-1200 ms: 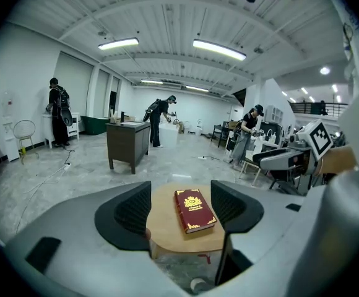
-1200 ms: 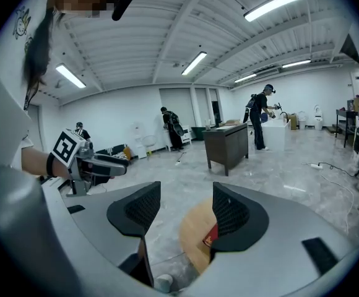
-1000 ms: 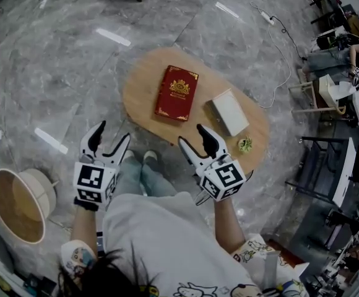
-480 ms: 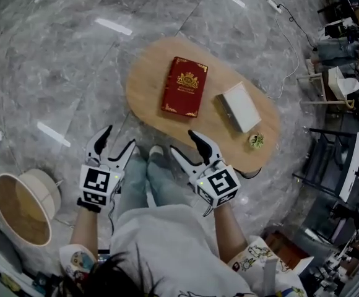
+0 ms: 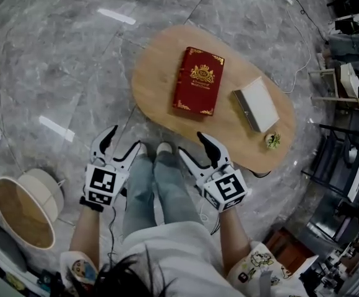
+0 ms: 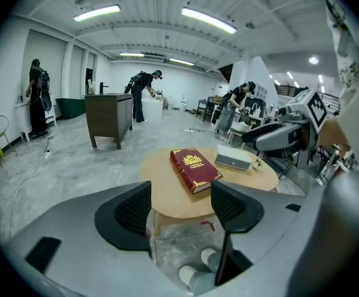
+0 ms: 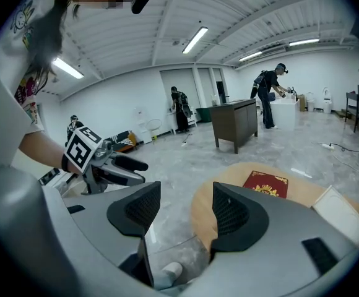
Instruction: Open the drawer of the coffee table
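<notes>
The oval wooden coffee table (image 5: 158, 73) stands on the marble floor in front of me. No drawer front shows in any view. A red book (image 5: 198, 81), a white box (image 5: 257, 104) and a small green ornament (image 5: 273, 140) lie on its top. My left gripper (image 5: 122, 142) is open and empty over the floor, short of the table's near-left edge. At the near edge, just right of my shoes, my right gripper (image 5: 193, 145) is also open and empty. The left gripper view shows the table (image 6: 173, 193) and the book (image 6: 195, 169) ahead between the jaws.
A round wicker basket (image 5: 23, 206) sits on the floor at my left. Chairs, desks and cables (image 5: 346, 85) crowd the right side. A dark cabinet (image 6: 108, 119) and several people stand far behind the table. My legs and shoes (image 5: 164, 148) are between the grippers.
The table has slid up and to the right in the head view. Both grippers stay open and sit a little lower, with my legs showing more between them.
</notes>
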The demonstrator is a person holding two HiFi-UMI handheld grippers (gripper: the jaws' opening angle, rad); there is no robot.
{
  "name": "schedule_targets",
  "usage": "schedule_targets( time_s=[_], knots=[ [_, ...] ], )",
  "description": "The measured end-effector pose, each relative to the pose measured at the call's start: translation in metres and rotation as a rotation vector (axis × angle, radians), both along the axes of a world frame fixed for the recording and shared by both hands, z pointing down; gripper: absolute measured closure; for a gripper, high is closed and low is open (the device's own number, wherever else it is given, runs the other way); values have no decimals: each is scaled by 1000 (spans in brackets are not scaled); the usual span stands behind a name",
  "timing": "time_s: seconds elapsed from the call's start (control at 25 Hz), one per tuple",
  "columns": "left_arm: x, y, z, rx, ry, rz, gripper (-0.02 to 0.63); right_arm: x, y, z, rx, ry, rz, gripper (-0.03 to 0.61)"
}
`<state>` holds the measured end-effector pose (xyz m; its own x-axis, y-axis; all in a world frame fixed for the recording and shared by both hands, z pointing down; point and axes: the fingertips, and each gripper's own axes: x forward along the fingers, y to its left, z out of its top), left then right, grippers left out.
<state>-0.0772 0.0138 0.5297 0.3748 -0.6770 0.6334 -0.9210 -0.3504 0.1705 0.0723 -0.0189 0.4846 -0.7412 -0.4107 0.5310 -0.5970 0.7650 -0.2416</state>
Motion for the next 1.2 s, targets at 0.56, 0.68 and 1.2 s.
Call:
schedule_targets(
  time_s=[0.56, 0.68, 1.2],
  knots=[
    [-8, 0, 139, -79, -19, 81, 336, -20, 15, 102, -56, 33, -14, 348],
    [-7, -4, 165, -100, -12, 82, 336, -21, 11, 116, -59, 41, -16, 348],
    [6, -26, 264, -154, -120, 321, 336, -31, 5, 160, -91, 44, -48, 348]
  ],
)
